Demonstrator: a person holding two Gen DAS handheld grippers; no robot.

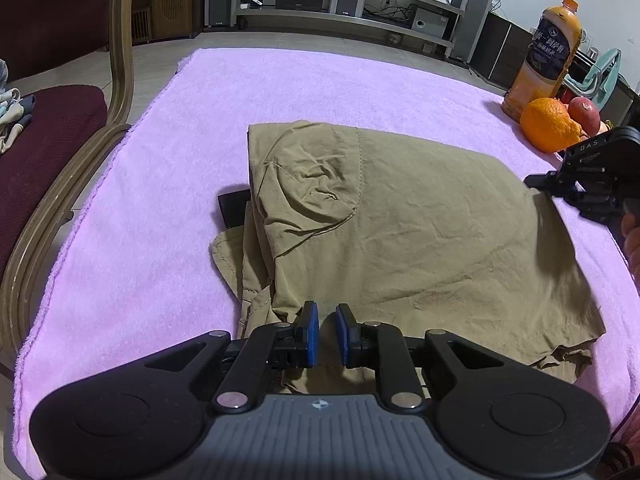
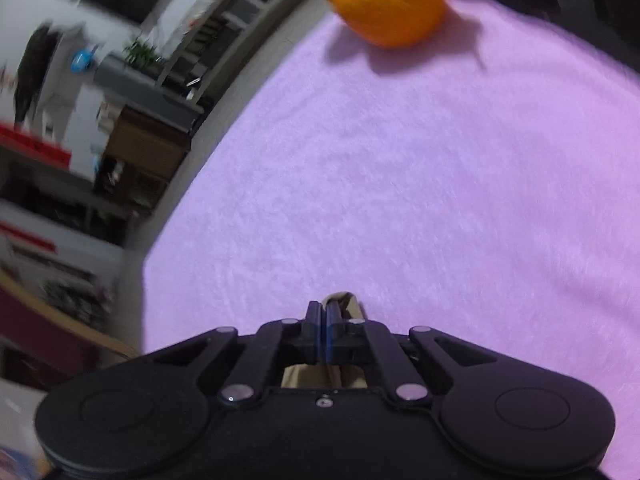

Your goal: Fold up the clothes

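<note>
The trousers [image 1: 400,240], khaki and partly folded, lie on a pink towel [image 1: 160,200] that covers the table. A pocket seam faces up at their far left part, and a dark strap end [image 1: 232,210] sticks out from under their left edge.

The left hand-held gripper [image 1: 327,334] sits low over the near edge of the trousers. Its blue pads [image 1: 311,334] stand a narrow gap apart, with a small ridge of khaki cloth rising between them; whether they press on it I cannot tell.

The right hand-held gripper [image 2: 323,330] has its jaws pressed together on a bit of khaki cloth, which pokes out past the tips and shows again behind the fingers. In the left wrist view it reaches in from the right at the far right corner of the trousers, with part of a hand [image 1: 631,236] behind it.

Beyond that corner, an orange [image 1: 550,124], a red fruit [image 1: 585,114] and a juice bottle [image 1: 546,56] stand close together on the towel. A chair [image 1: 60,140] with a dark red seat stands beside the table on the left. The right wrist view is blurred.
</note>
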